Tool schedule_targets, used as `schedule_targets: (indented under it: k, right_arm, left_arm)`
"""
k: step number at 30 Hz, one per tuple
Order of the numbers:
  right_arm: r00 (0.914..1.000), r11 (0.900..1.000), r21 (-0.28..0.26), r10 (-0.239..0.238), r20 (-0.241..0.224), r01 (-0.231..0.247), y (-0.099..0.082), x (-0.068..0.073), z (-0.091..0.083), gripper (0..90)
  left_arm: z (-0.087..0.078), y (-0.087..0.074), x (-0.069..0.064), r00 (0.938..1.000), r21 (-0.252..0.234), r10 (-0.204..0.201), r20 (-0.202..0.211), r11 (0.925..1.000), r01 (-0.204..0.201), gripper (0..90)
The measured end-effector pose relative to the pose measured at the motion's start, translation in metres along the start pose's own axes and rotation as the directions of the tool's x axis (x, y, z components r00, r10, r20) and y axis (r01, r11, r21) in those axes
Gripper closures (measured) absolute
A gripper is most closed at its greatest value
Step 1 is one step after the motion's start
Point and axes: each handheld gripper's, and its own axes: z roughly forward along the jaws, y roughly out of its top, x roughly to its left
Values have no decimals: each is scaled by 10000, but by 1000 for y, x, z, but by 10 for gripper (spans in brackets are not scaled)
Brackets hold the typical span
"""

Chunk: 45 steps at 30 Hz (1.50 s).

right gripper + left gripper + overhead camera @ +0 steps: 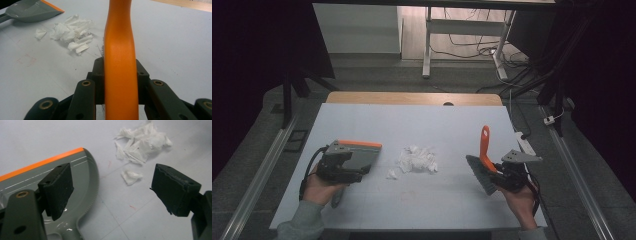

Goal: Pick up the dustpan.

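Note:
A grey dustpan (362, 154) with an orange front edge lies on the white table top (412, 122), left of a small pile of torn white paper (417, 160). My left gripper (359, 174) hovers over the pan's handle end. In the left gripper view its jaws stand wide apart and open (112, 170); the dustpan (82, 175) lies under the left jaw and the paper (142, 142) ahead. My right gripper (495, 172) is shut on the orange handle (120, 50) of a brush. The brush's grey bristles (479, 175) point down-left, right of the paper (71, 32).
A wooden strip (412, 98) borders the table's far edge. A white power strip (526, 145) lies off the right edge. A desk frame (427, 45) and cables stand on the floor beyond. One loose scrap (391, 174) sits nearer than the pile.

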Motion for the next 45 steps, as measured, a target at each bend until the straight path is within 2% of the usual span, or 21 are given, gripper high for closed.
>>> schedule_targets:
  k: [4,8,16,20,21,22,23,25,28,33,34,35,36,40,45]
  right_arm:
    - [10000,10000,17,-8,40,8,0,0,0,704]
    - [9999,10000,-2,18,112,-18,0,0,-2,704]
    - [10000,10000,24,3,81,-3,0,0,-1,704]
    - [9999,9999,111,49,89,-50,-1,0,0,704]
    - [9999,9999,134,43,94,-44,-1,0,1,704]
    - [9999,9999,142,39,102,-40,-1,0,1,705]
    - [9999,9999,145,26,98,-28,-1,1,1,704]
    - [10000,9999,162,-3,95,1,-1,1,2,704]
    - [10000,9998,207,4,89,-6,-2,2,3,704]
    - [10000,9997,250,-1,93,-1,-3,2,4,704]
    - [10000,9997,253,1,95,-3,-3,2,4,704]
    - [10000,9997,260,5,95,-7,-3,2,4,704]
    - [10000,9997,262,5,94,-8,-3,2,4,704]
    - [10000,9996,293,3,81,-6,-3,2,5,704]
    - [9999,9994,336,-36,95,33,-3,3,6,704]
  left_arm:
    - [-2,-3,5,9996,235,-45,-262,9997,51,189]
    - [-8,-8,14,9980,287,-362,-521,9989,377,192]
    - [-13,-12,23,9930,605,-658,-982,9956,719,194]
    - [-10,-18,25,9902,953,-874,-1094,9906,980,194]
    - [-8,-22,26,9888,1214,-902,-1193,9871,1047,194]
    - [-8,-22,26,9888,1214,-902,-1193,9871,1047,194]
    - [-6,-25,26,9874,1421,-930,-1278,9836,1110,194]
    - [-5,-27,26,9872,1492,-928,-1299,9824,1120,194]
    - [-3,-33,25,9865,1826,-912,-1357,9764,1153,193]
    - [1,-41,27,9845,2017,-1032,-1416,9707,1308,186]
    - [4,-46,27,9822,2104,-1107,-1520,9673,1416,185]
    - [4,-46,27,9822,2104,-1107,-1520,9673,1416,184]
    - [7,-50,27,9819,2213,-1135,-1518,9643,1456,184]
    - [10,-56,26,9830,2361,-1144,-1437,9607,1463,181]
    - [16,-61,26,9798,2427,-1263,-1548,9565,1616,180]
